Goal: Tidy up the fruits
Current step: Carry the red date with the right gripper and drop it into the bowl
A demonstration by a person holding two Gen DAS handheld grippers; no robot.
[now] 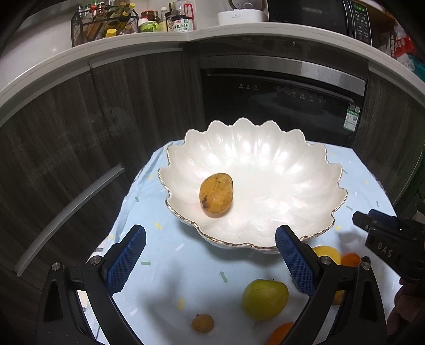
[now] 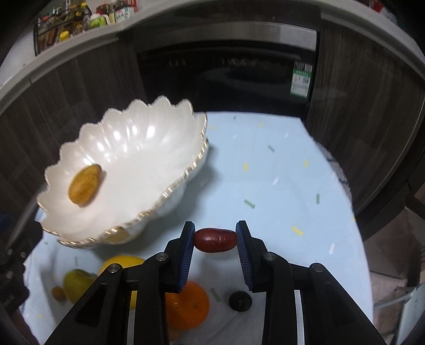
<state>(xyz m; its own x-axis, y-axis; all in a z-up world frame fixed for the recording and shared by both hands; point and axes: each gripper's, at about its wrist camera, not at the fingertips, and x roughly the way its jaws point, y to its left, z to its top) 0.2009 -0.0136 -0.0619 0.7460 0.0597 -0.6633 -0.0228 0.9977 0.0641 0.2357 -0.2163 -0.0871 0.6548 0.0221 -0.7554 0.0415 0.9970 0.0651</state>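
Note:
A white scalloped bowl (image 1: 265,159) with a gold rim stands on the light blue cloth and holds one yellow mango (image 1: 216,194); both also show in the right wrist view, bowl (image 2: 148,148) and mango (image 2: 85,187). My left gripper (image 1: 209,260) is open and empty, just before the bowl's near rim. My right gripper (image 2: 215,238) is shut on a dark red date (image 2: 215,239), held above the cloth to the right of the bowl. Loose on the cloth lie a green apple (image 1: 264,298), a small brown fruit (image 1: 202,323), a lemon (image 1: 327,254) and an orange (image 2: 186,305).
A small dark round fruit (image 2: 240,300) lies on the cloth near the orange. Dark cabinets and a black oven (image 1: 279,106) stand behind the table. The counter above carries bottles in a rack (image 1: 106,21). The right gripper's body (image 1: 393,238) shows at the right edge of the left wrist view.

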